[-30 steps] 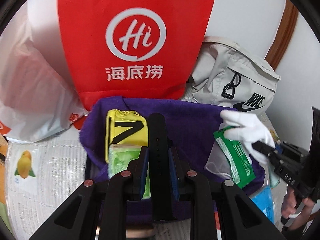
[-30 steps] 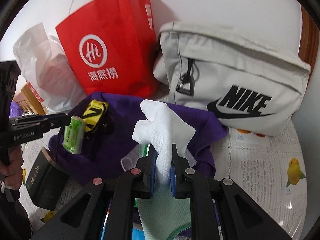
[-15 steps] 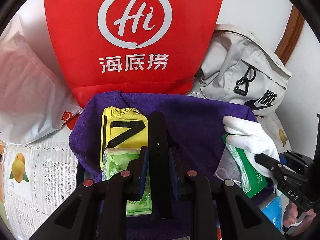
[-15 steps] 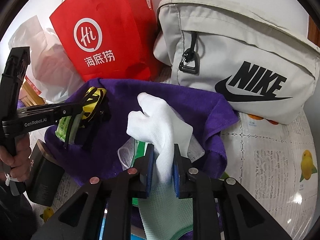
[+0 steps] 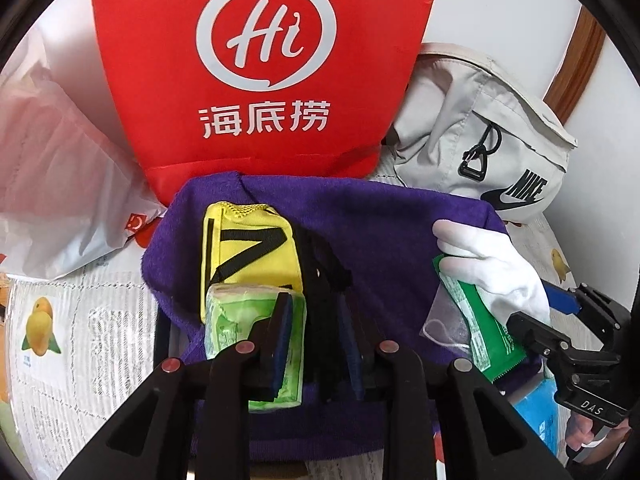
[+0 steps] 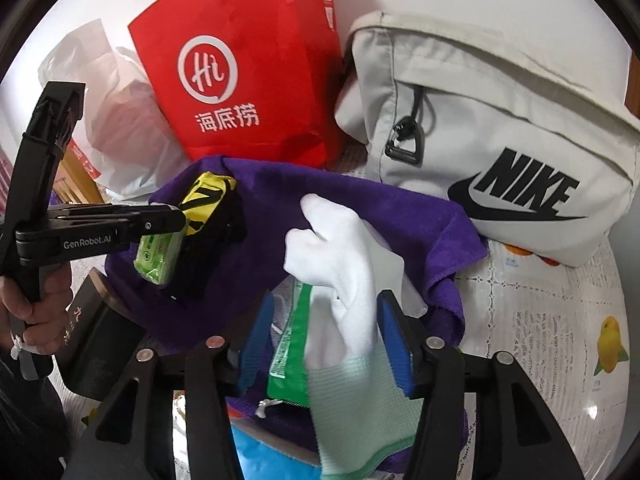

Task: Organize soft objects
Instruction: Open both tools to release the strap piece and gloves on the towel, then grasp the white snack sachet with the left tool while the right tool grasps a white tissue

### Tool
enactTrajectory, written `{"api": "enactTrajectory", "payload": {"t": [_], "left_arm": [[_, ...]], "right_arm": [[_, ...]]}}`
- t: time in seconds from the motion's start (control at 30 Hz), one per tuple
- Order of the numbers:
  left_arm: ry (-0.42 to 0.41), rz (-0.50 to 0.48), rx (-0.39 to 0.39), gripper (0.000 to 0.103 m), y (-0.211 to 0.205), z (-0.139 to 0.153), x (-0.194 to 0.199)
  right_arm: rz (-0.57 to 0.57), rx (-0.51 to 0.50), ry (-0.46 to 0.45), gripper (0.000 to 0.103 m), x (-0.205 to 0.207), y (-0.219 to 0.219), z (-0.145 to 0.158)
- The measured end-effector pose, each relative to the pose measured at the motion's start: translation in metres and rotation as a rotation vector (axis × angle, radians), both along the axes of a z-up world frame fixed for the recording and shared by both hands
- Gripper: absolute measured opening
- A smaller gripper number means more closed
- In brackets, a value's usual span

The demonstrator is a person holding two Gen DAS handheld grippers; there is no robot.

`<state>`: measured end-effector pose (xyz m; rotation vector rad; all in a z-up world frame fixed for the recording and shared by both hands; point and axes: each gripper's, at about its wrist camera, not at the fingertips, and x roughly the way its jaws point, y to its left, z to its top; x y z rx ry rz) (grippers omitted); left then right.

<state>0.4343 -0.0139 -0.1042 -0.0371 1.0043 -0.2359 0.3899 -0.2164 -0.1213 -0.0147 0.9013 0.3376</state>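
Right wrist: white glove [image 6: 340, 280] lengthwise, fingers forward.

I'm seeing a red paper bag [image 5: 264, 68] standing beyond the fingers, a grey Nike bag [image 6: 492, 136] leaning up right of them, a white plastic bag [image 5: 60, 184] slumping left.

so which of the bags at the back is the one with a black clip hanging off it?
The pale grey Nike bag, on the right against the wall. The red paper bag and the white plastic bag beside it carry no clip.
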Motion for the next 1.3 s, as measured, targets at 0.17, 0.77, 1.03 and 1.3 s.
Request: {"api": "enactTrajectory", "payload": {"t": [0.17, 0.77, 1.03, 1.3], "left_arm": [[-0.012, 0.007, -0.007, 0.025, 0.007, 0.012, -0.014], [-0.082, 0.017, -0.013, 0.043, 0.032, 0.057, -0.140], [-0.067, 0.034, -0.019, 0.051, 0.040, 0.047, -0.199], [-0.035, 0.056, -0.016, 0.057, 0.044, 0.024, -0.240]], "right_arm": [[-0.004, -0.004, -0.020, 0.055, -0.010, 0.001, 0.013], [-0.021, 0.018, -0.072, 0.060, -0.137, 0.006, 0.056], [-0.013, 0.034, -0.043, 0.060, -0.204, 0.014, 0.045], [0.044, 0.066, 0.004, 0.066, -0.259, 0.029, 0.017]]}}
